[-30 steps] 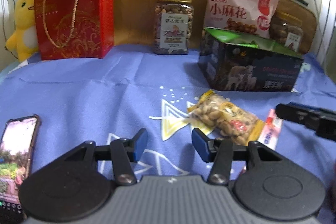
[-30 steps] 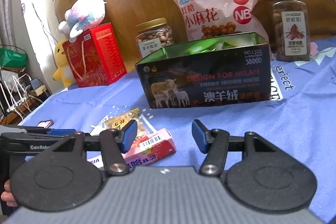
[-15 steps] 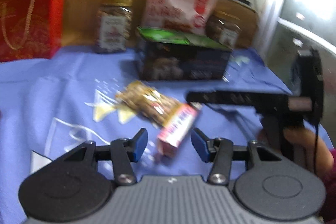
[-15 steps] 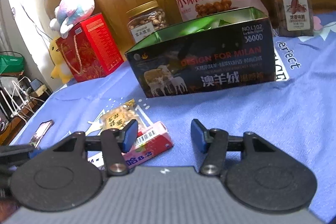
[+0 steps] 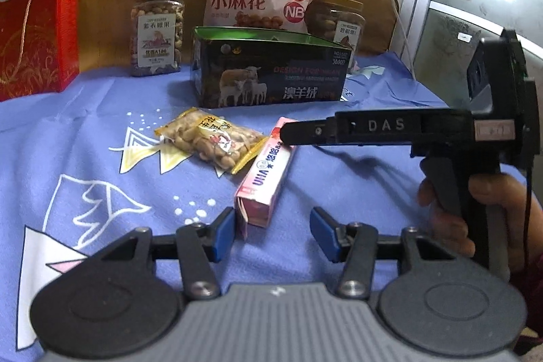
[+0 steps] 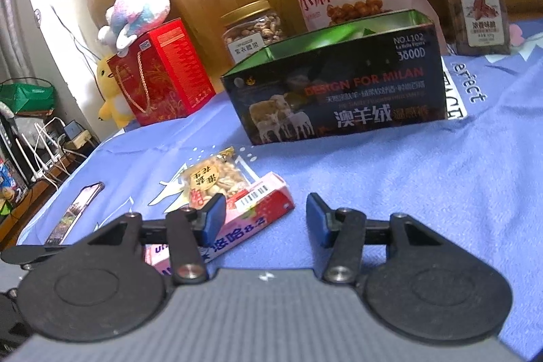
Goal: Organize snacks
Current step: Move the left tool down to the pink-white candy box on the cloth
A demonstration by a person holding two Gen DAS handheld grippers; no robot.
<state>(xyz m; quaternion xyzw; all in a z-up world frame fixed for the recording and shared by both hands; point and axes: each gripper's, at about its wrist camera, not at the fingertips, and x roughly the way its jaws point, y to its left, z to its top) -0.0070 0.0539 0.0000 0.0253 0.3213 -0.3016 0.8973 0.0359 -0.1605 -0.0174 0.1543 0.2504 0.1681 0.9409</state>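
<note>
Swinging right since a second ago, the left tool (image 5: 273, 231) now faces the pink "UHA" box (image 5: 266, 172), jaws spread, empty. Right tool (image 6: 265, 217) hangs spread over the blue cloth (image 6: 424, 185), the box beside its left finger. A peanut bag (image 5: 212, 141) touches the box, before the "DESIGN FOR MILAN" tin (image 6: 339, 90).

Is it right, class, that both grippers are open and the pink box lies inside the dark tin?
Not quite. The pink box lies on the blue cloth, in front of the dark tin, as the left wrist view shows. Both the left gripper and right gripper are open.
</note>
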